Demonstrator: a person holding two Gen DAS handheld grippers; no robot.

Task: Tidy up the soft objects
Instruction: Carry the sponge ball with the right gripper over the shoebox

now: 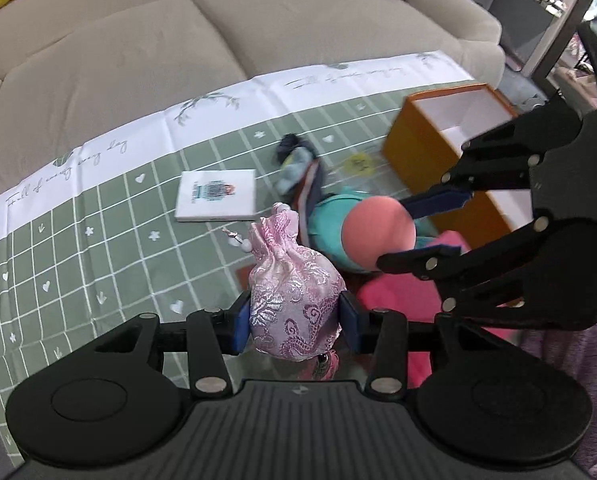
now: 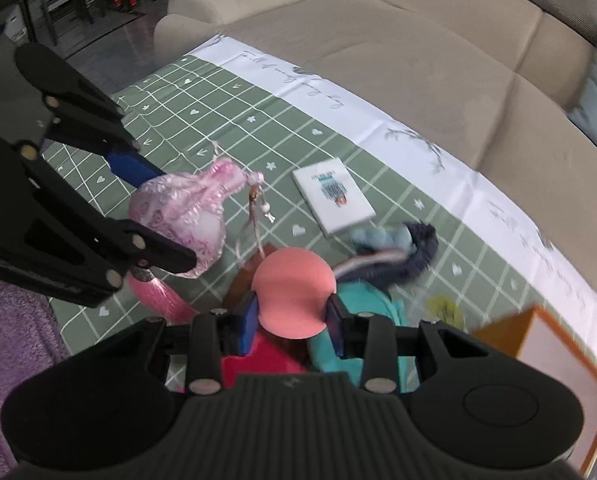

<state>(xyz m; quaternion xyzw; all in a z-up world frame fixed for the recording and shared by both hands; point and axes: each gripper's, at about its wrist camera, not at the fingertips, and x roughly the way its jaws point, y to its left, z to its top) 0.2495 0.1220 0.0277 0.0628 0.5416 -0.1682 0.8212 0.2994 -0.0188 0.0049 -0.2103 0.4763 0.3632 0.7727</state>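
Note:
My left gripper point(image 1: 296, 326) is shut on a pink brocade drawstring pouch point(image 1: 292, 300) and holds it above the green checked tablecloth point(image 1: 98, 240); the pouch also shows in the right wrist view point(image 2: 182, 216). My right gripper point(image 2: 292, 322) is shut on a salmon-pink round soft ball point(image 2: 294, 292), which also shows in the left wrist view point(image 1: 378, 236). Below lie a teal garment point(image 1: 326, 232), a hot-pink cloth point(image 1: 398, 300) and a blue-and-navy knit bundle point(image 1: 298, 164).
An open orange box point(image 1: 426, 148) with a white inside stands on the right of the cloth. A white booklet point(image 1: 216, 196) lies flat. A beige sofa point(image 1: 138, 40) runs behind the table. A purple fuzzy fabric point(image 2: 14, 336) is at the near edge.

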